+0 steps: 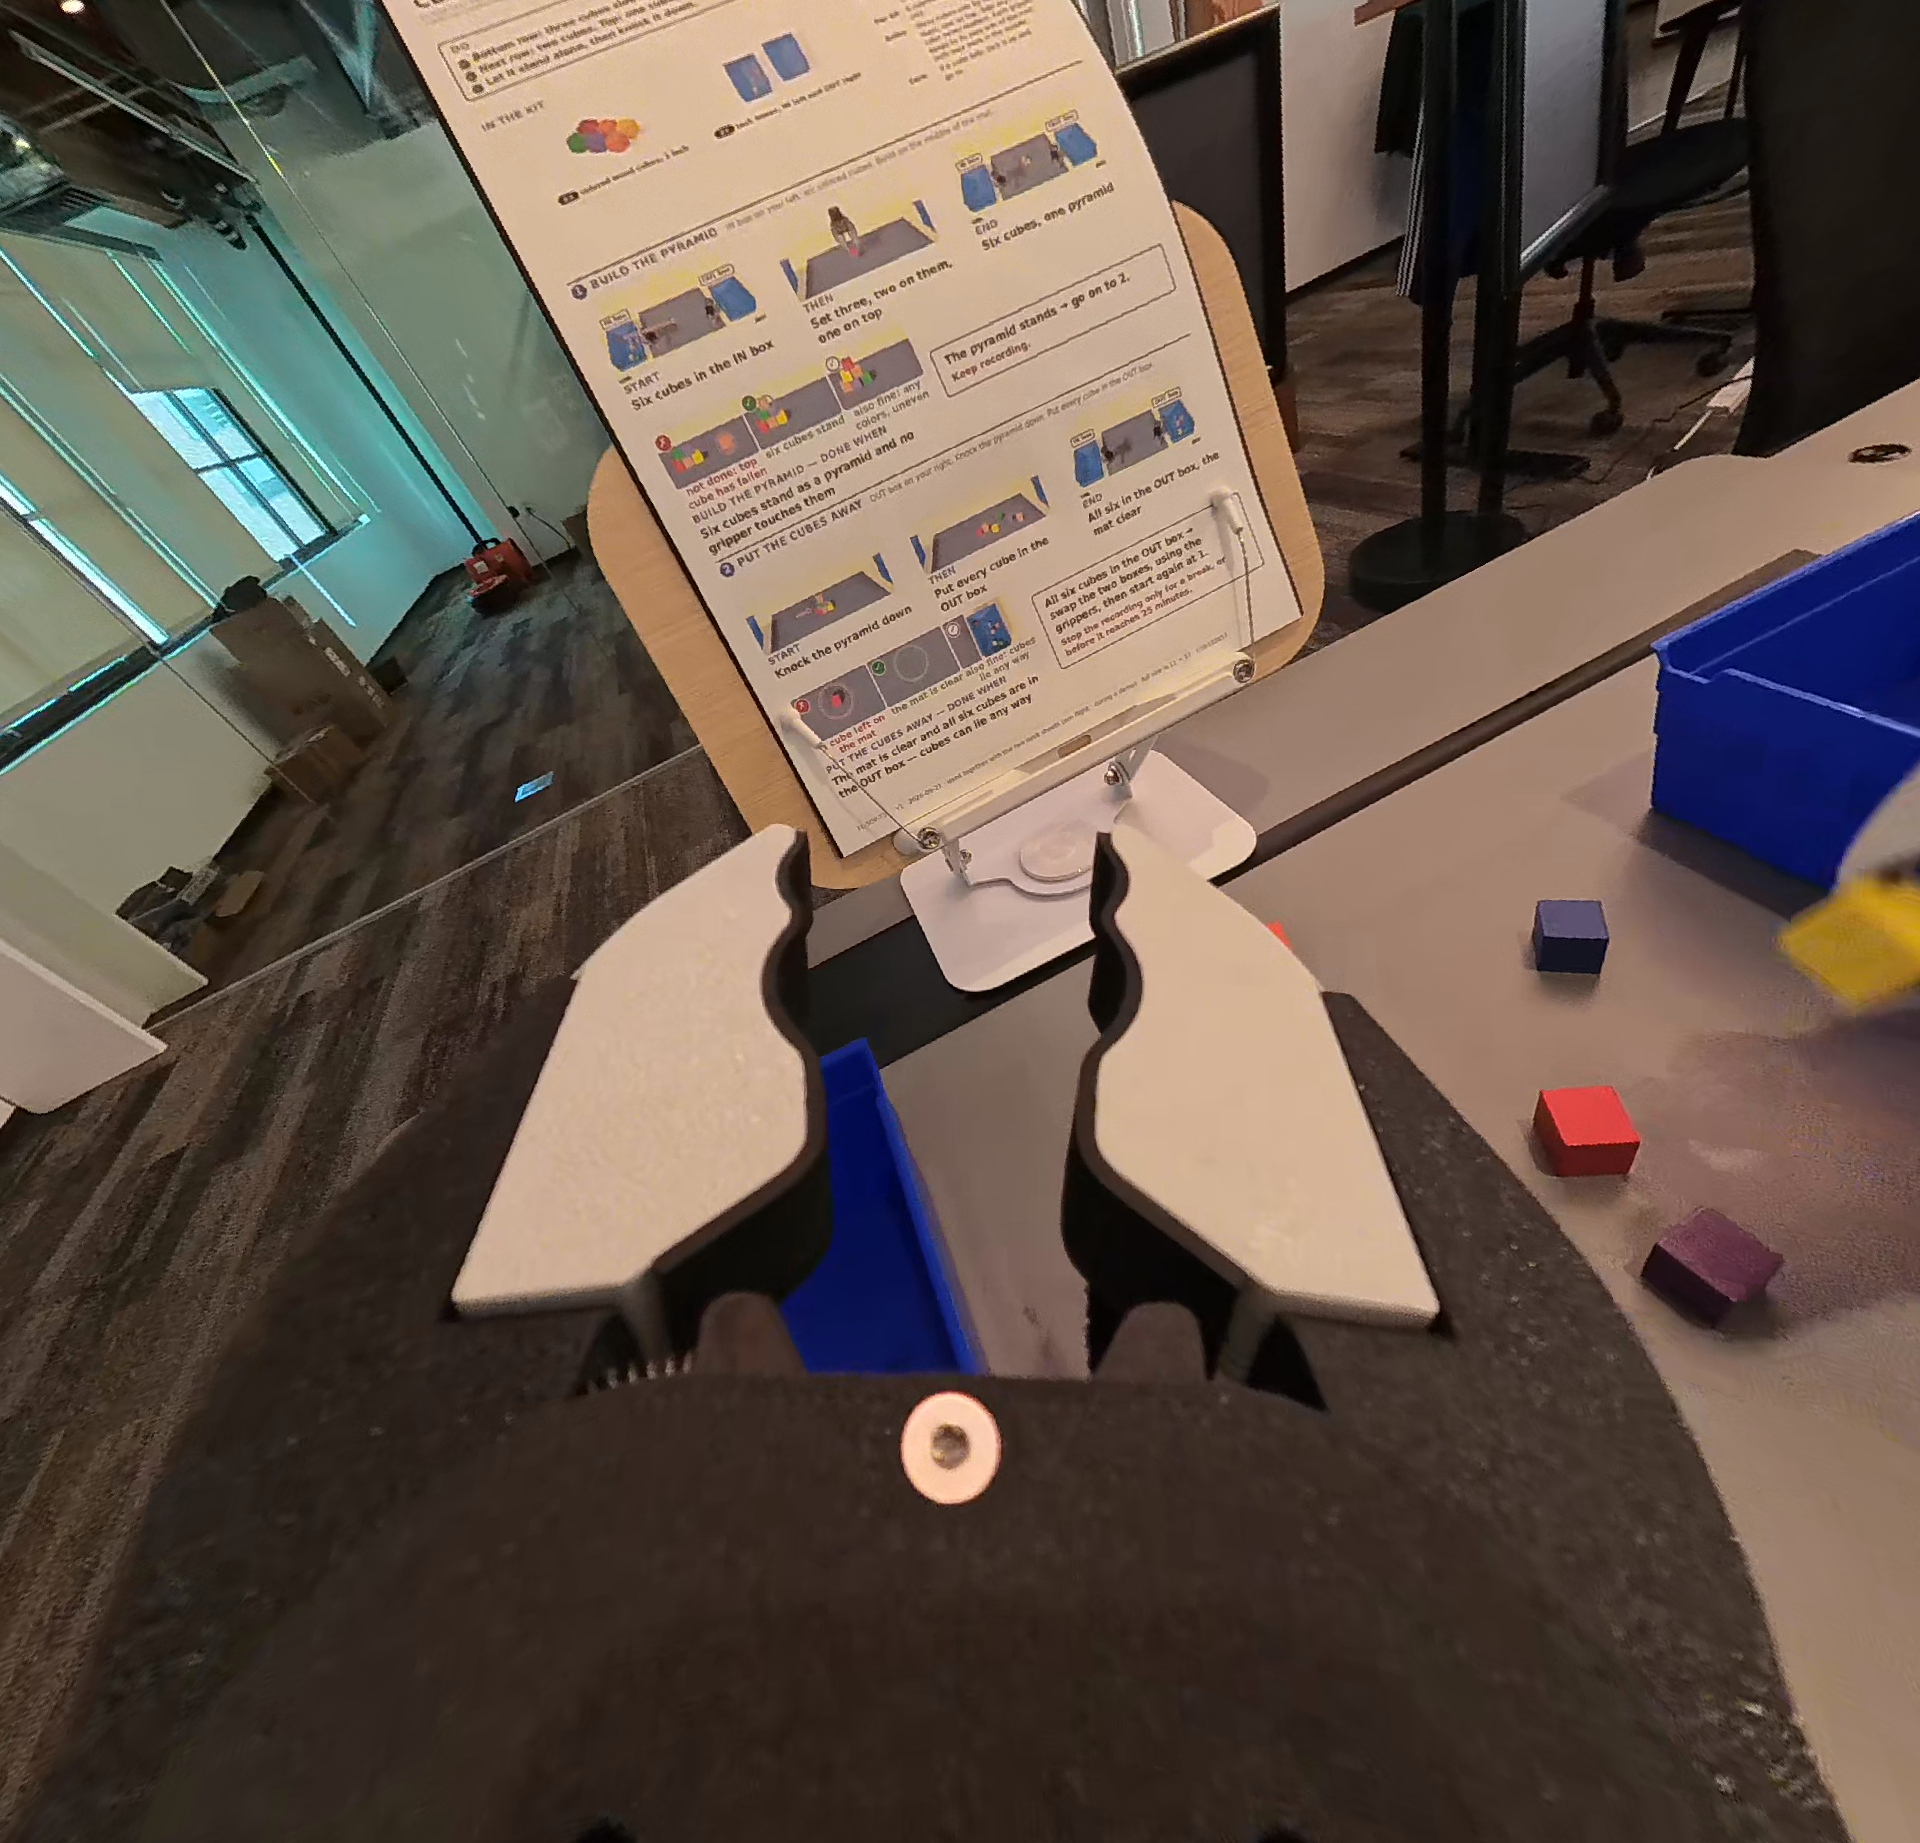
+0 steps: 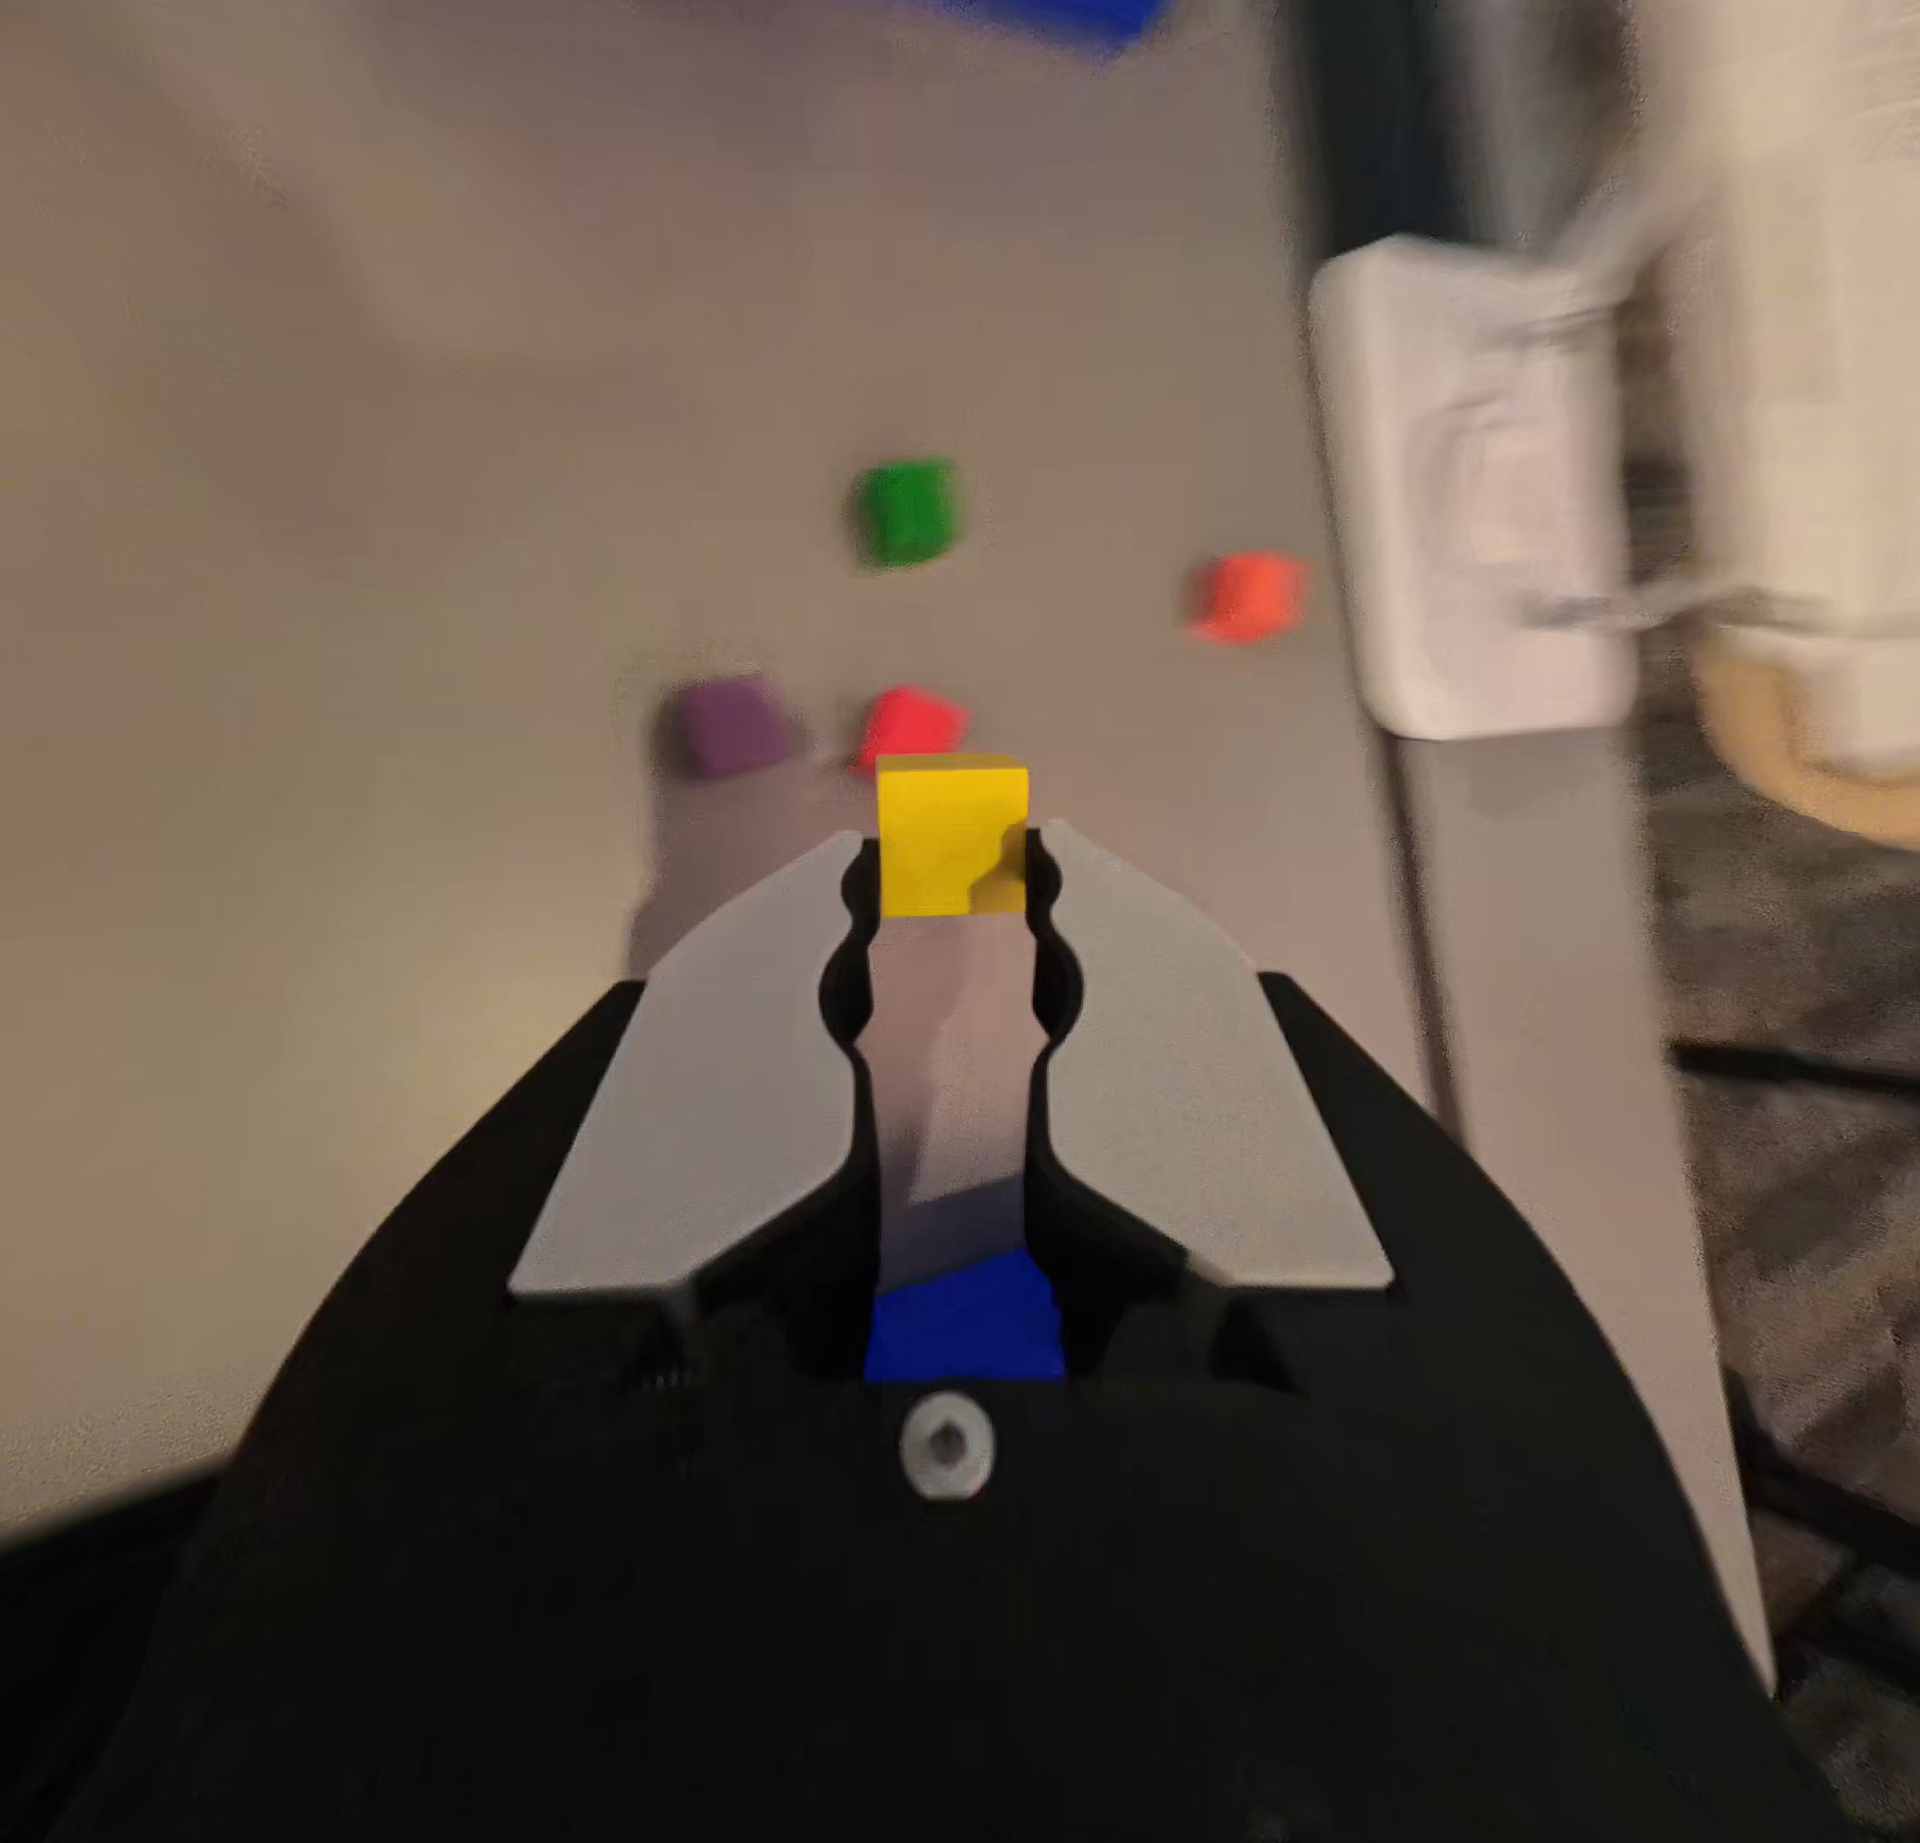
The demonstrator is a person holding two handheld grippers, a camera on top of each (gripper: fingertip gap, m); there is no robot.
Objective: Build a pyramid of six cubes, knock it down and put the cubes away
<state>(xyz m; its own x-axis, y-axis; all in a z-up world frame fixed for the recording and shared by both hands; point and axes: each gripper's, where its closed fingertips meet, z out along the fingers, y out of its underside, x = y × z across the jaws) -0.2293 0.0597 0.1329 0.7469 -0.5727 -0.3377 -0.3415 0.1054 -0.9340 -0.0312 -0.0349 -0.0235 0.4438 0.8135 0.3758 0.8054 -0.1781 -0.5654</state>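
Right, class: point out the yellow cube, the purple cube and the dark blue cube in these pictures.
yellow cube (image 2: 940, 837): right wrist view, on its front face, held between the jaws.
purple cube (image 1: 1709, 1263): left wrist view, on its top face.
dark blue cube (image 1: 1569, 934): left wrist view, on its front face.

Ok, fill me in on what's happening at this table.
The right gripper holds a small yellow wooden cube pinched between its fingertips, lifted above the grey table. The left gripper hangs open and empty above one blue plastic bin. Dark blue, red, purple, green and orange cubes lie scattered, unstacked. A second blue bin sits beyond them.
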